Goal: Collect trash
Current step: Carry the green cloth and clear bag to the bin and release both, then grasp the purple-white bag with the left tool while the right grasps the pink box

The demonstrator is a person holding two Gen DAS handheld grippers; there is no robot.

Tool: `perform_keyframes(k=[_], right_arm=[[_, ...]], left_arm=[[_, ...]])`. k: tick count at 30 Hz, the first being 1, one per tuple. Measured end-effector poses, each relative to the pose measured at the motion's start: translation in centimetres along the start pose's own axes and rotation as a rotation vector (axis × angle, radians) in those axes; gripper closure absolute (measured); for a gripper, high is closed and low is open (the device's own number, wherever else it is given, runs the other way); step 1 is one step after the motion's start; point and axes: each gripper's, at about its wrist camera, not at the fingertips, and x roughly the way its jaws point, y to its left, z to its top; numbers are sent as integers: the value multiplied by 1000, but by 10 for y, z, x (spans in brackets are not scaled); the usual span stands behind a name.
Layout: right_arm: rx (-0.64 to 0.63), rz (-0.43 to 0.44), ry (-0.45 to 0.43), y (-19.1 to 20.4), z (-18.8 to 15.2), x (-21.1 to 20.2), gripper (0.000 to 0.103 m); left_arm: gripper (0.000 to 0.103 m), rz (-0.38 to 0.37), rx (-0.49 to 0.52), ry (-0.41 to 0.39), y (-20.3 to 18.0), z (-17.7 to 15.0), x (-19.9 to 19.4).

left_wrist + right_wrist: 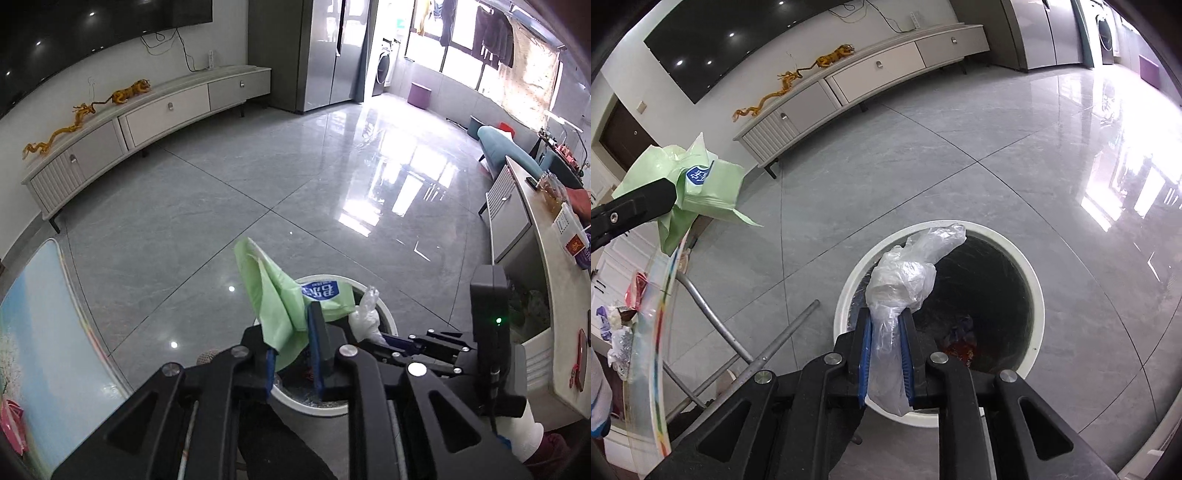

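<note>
Looking along my left gripper (291,345), I see my blue fingers (317,347) closed on a crumpled green wrapper (275,299) with a blue label. The wrapper sticks up from between the fingers and hangs just above the near rim of the white round trash bin (388,314), which stands on the grey tiled floor (221,206). To the right, my right gripper (391,338) reaches over the same bin with a clear plastic bag (365,314) in it. Far behind, a long white TV cabinet (147,122) runs along the wall. At the right edge of the view a pale bench (554,295) carries some small things that I cannot tell apart.

From the right wrist view, my right gripper (886,350) has its fingers (865,347) pressed on both sides of the clear plastic bag (905,284). The bag is bunched and twisted, and its upper part lies over the near rim of the trash bin (1038,314), above the dark opening. Deep inside the bin there is some red and orange trash (962,341). At the left, the left gripper (668,195) holds the green wrapper (713,188) well apart from the bin in this view. Below it, the curved edge of a colourful bench (661,332) shows, with wrappers lying on it.
</note>
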Motion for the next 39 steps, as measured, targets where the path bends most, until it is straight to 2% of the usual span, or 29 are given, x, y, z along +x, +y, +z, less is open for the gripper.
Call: perform_keyframes(k=[2, 3, 4, 12, 18, 22, 26, 31, 39], right_arm=[[9, -18, 5, -5, 1, 4, 74], [13, -36, 6, -7, 1, 5, 60], [12, -52, 4, -7, 0, 5, 53], [-8, -91, -23, -2, 1, -19, 53], [-60, -80, -106, 33, 5, -64, 53], [-108, -51, -181, 68, 10, -97, 53], [-170, -10, -242, 109, 13, -125, 53], [-266, 43, -276, 162, 13, -146, 53], [-403, 138, -265, 246, 6, -142, 53]], left_arm=[[68, -26, -18, 2, -3, 4, 9], [54, -32, -22, -3, -5, 5, 9], [46, -37, -25, -12, -5, 6, 9], [45, -65, -54, -54, 9, 7, -19], [45, 8, -62, -150, 30, -12, -81], [45, 35, -112, -203, 57, -28, -125], [45, 87, -151, -262, 85, -51, -169], [46, 164, -200, -323, 127, -86, -219], [46, 309, -342, -362, 211, -161, -278]])
